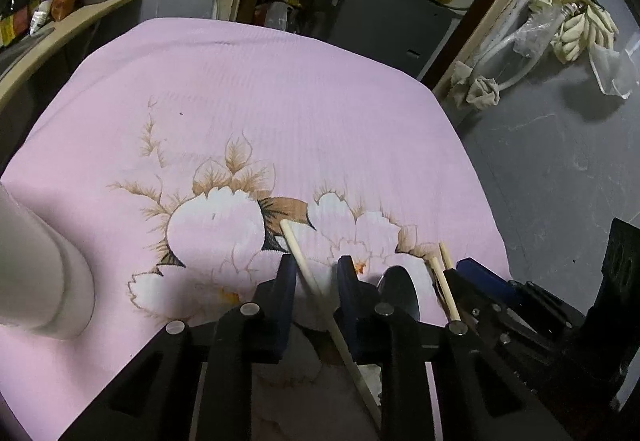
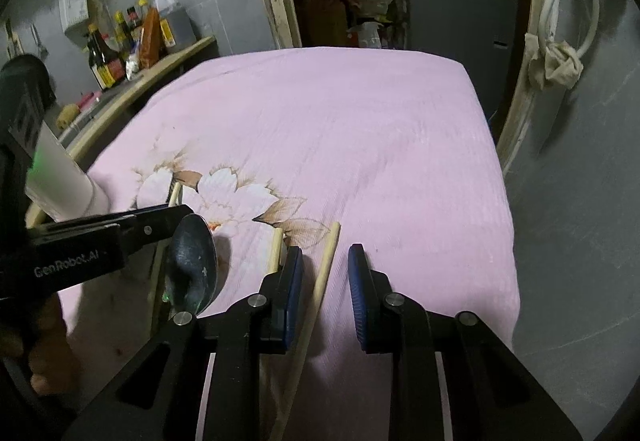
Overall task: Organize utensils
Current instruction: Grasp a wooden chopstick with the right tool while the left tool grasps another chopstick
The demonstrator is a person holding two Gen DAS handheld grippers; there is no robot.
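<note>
Both grippers low over pink flowered cloth [image 1: 280,89], tilted down.

Left gripper [image 1: 316,275]: jaws narrow, one wooden chopstick [image 1: 308,273] running between the blue pads from 11 o'clock down to 5 o'clock. A gap shows on either side of the stick; no pad pressure visible, so not counted as gripped.

Right gripper [image 2: 325,269]: jaws narrow, a second chopstick [image 2: 324,269] lying between them, near the left pad, gap to the right pad. Not gripped.

Metal spoon [image 2: 192,261]: bowl on the cloth between the two grippers, at 9 o'clock of the right gripper. A third chopstick [image 2: 275,249] lies just outside the right gripper's left pad.

White cylindrical holder [image 1: 44,265]: at 9 o'clock of the left gripper, well apart from the utensils.
</note>
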